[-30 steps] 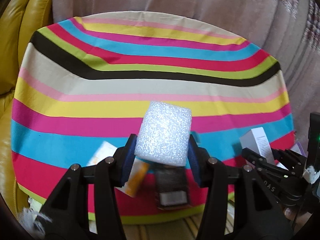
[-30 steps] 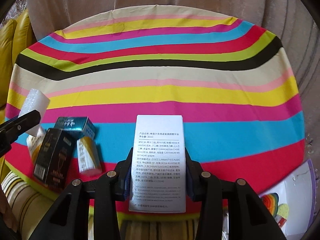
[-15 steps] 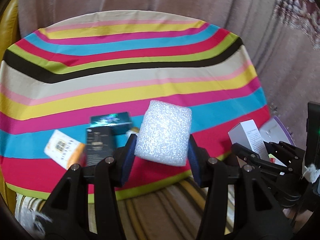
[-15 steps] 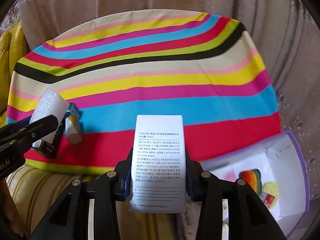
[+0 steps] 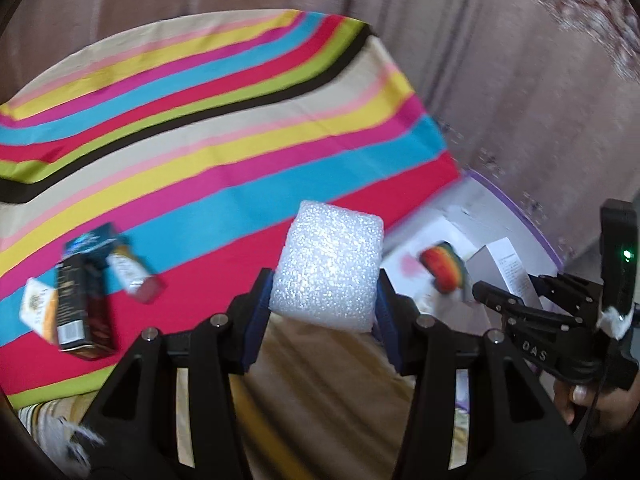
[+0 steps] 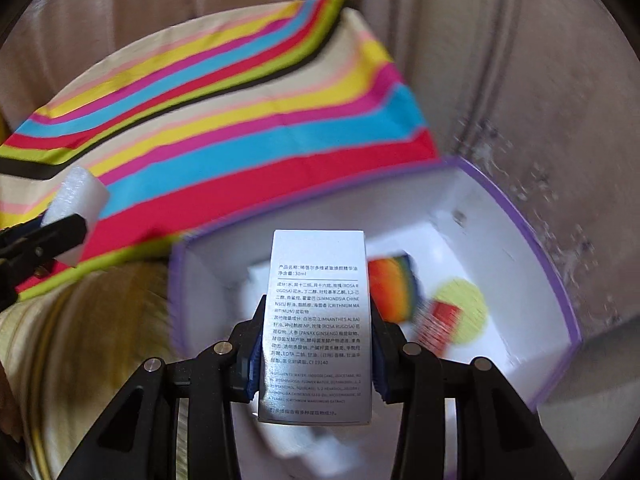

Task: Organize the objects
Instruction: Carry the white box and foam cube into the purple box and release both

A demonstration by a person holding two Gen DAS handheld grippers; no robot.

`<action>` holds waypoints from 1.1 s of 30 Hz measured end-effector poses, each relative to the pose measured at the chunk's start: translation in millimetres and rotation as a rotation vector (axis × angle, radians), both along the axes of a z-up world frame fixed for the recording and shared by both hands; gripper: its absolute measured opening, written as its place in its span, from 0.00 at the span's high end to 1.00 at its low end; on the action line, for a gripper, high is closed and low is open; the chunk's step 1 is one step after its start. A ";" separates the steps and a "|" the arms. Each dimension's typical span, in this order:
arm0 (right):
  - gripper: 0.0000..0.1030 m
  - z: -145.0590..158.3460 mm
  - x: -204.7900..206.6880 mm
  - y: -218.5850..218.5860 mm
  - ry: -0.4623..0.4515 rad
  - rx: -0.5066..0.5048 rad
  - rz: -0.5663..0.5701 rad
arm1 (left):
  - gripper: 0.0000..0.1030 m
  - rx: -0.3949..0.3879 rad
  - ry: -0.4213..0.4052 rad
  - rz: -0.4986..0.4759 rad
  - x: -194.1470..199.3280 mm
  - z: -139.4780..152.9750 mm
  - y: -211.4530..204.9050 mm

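From the left wrist view, the left gripper (image 5: 326, 300) has its fingers clamped on a white foam block (image 5: 330, 270), held with its long axis running away from the camera. The striped cloth (image 5: 224, 152) covers the worktop to the left and far side; on its near-left part lie a few small cartons (image 5: 80, 300), blurred, so I can't tell how many. To the right sits the purple-edged white box (image 5: 516, 216), and the right gripper (image 5: 516, 300) is the nearer of the two to it, carrying a silver-white carton (image 5: 502, 264).

From the right wrist view, the right gripper (image 6: 316, 344) grips that printed carton (image 6: 316, 320) upright between its fingers, long axis along them. The open box (image 6: 500, 216) lies directly ahead and below, its mouth facing up, with a rainbow-coloured item (image 6: 394, 290) and a yellow disc (image 6: 464, 308) inside. This view shows the box's interior, which the left view mostly cuts off; the cartons on the cloth appear only in the left view. The foam block (image 6: 76, 200) shows at far left.
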State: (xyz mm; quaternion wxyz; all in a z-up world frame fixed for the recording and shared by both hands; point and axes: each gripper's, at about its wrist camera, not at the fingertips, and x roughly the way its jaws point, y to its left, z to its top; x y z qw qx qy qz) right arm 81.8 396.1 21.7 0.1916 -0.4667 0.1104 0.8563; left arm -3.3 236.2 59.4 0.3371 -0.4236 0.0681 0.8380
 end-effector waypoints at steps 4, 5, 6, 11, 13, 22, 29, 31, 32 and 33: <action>0.58 -7.6 28.9 31.6 -0.025 -0.010 -0.086 | 0.49 -0.008 -0.015 -0.094 18.3 -0.6 31.6; 0.58 -8.8 35.6 39.2 -0.029 -0.008 -0.108 | 0.49 -0.007 -0.022 -0.121 24.0 -0.8 39.1; 0.58 -9.7 41.5 45.7 -0.033 -0.006 -0.126 | 0.49 -0.004 -0.035 -0.143 27.5 -1.4 45.7; 0.58 -13.5 62.9 71.7 -0.053 0.003 -0.190 | 0.49 -0.011 -0.083 -0.250 46.4 -6.7 79.8; 0.58 -14.2 67.7 80.1 -0.055 0.000 -0.206 | 0.49 -0.017 -0.098 -0.285 53.2 -9.5 91.5; 0.57 -10.5 85.1 108.0 -0.042 0.001 -0.266 | 0.44 -0.013 -0.215 -0.421 73.9 -24.6 138.7; 0.50 -3.0 94.6 121.0 -0.013 -0.007 -0.315 | 0.30 0.031 -0.277 -0.409 69.3 -25.9 131.9; 0.50 -2.5 93.1 121.5 -0.011 -0.009 -0.308 | 0.30 0.045 -0.281 -0.379 63.9 -25.4 124.9; 0.50 -2.2 92.4 120.3 -0.010 -0.011 -0.303 | 0.30 0.051 -0.281 -0.362 60.5 -24.9 119.8; 0.50 -2.0 91.5 119.0 -0.007 -0.014 -0.299 | 0.30 0.059 -0.285 -0.346 56.9 -23.9 113.3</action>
